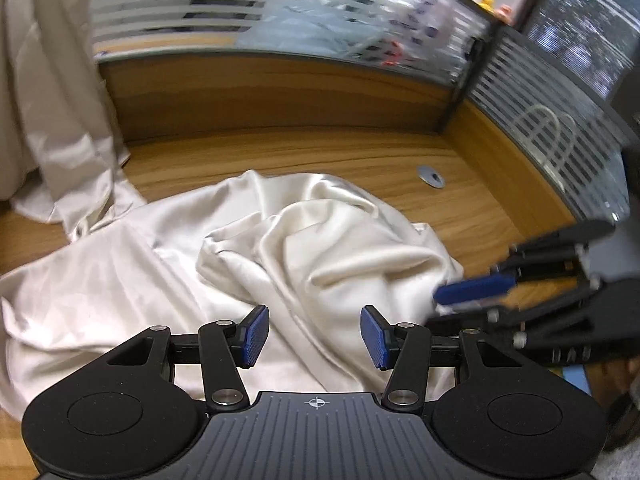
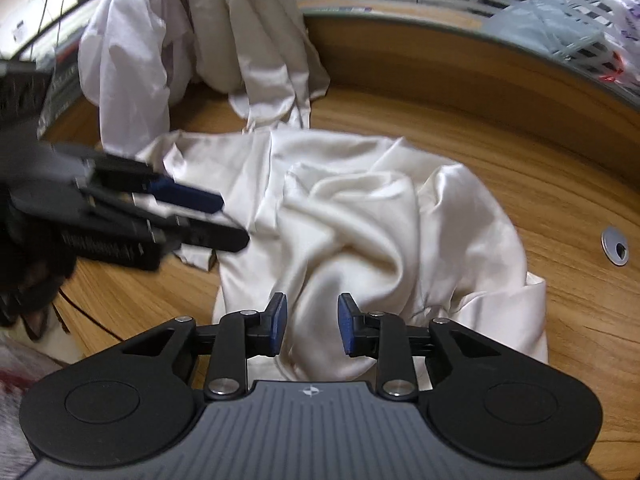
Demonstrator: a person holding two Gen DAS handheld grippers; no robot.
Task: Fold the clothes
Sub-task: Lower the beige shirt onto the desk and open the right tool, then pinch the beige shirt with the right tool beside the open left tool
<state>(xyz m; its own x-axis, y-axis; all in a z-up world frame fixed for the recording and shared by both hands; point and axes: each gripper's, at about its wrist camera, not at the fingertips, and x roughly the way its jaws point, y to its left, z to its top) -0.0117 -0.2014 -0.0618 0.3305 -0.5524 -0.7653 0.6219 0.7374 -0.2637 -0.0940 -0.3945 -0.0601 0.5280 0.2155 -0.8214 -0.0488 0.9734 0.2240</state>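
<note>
Here, at far left, a pile of white clothes (image 2: 192, 28) hangs over the tabletop's (image 2: 500, 128) back edge. Next the left tool (image 1: 315, 336) hovers with its blue pads moderately apart, nothing between them, above the crumpled cream garment (image 2: 360, 216) lying mid-tabletop. The right tool (image 2: 312, 328) stands narrower, pads clear of the cloth beneath.

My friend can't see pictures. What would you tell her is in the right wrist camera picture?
A crumpled cream satin garment lies on a wooden desk. The right hand-held gripper hovers over its near edge with its blue pads apart. The left hand-held gripper reaches in from the left, and more pale clothes are heaped behind.
</note>
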